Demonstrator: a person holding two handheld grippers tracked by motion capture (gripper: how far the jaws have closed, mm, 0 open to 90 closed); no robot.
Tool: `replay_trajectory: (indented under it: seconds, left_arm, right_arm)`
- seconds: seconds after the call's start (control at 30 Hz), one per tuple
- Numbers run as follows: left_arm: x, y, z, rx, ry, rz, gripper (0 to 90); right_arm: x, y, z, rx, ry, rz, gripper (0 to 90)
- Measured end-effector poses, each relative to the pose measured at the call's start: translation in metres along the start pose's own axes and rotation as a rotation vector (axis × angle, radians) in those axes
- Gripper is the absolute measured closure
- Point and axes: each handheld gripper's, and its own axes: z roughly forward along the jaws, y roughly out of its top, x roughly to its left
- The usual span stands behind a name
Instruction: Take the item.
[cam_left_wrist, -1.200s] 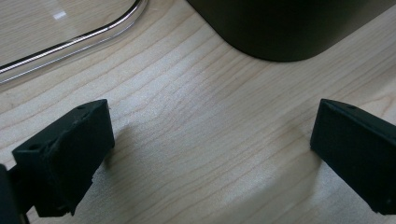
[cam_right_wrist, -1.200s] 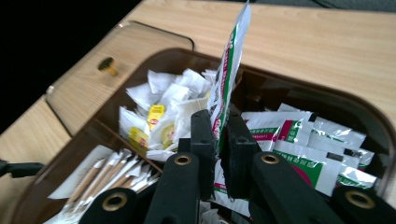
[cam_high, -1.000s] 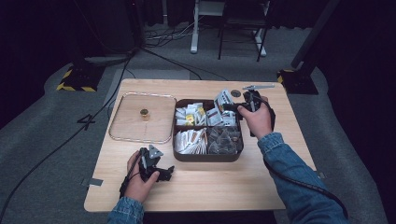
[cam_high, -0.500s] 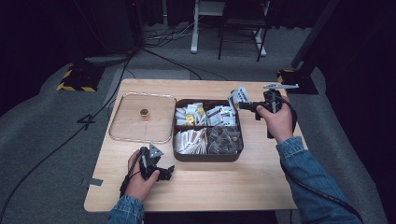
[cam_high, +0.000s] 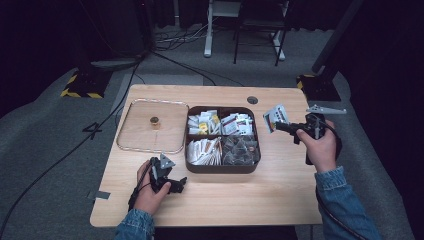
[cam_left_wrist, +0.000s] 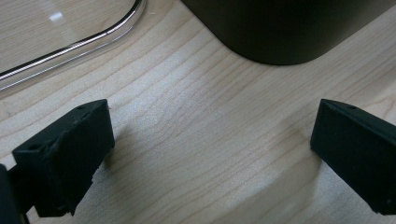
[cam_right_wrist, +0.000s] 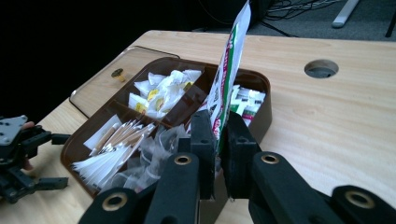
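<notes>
A brown tray with four compartments of sachets and tea bags stands mid-table. My right gripper is to the right of it, above the bare wood, shut on a white packet with green and red print. In the right gripper view the packet stands upright between the closed jaws of that gripper, with the tray behind it. My left gripper rests on the table at the tray's front left corner. In its own view the left gripper is open over bare wood.
A clear lid with a small knob lies flat left of the tray; its edge and the tray's dark wall are just ahead of the left jaws. A cable hole sits near the table's back edge.
My right gripper has lifted the packet out of the tray's back right compartment and carried it right, past the rim. The left gripper has stayed put.
</notes>
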Motion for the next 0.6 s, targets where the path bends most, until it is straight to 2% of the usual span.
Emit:
replay_trajectory:
  seconds: [0.13,0.3,0.4,0.6]
  left_arm:
    - [0.000,0.000,0.000,0.000,0.001,0.000,0.0]
    - [0.000,0.000,0.000,0.000,0.001,0.000,0.0]
    - [0.000,0.000,0.000,0.000,0.002,0.001,0.0]
    - [0.000,0.000,0.000,0.000,0.002,0.001,0.0]
  right_arm:
    - [-0.001,-0.011,-0.014,-0.004,-0.009,0.009,84.6]
    - [-0.006,-0.019,-0.019,0.022,-0.031,0.007,84.6]
    - [-0.017,-0.026,-0.020,0.037,-0.053,0.037,84.5]
    - [-0.030,-0.036,-0.017,0.059,-0.072,0.042,84.4]
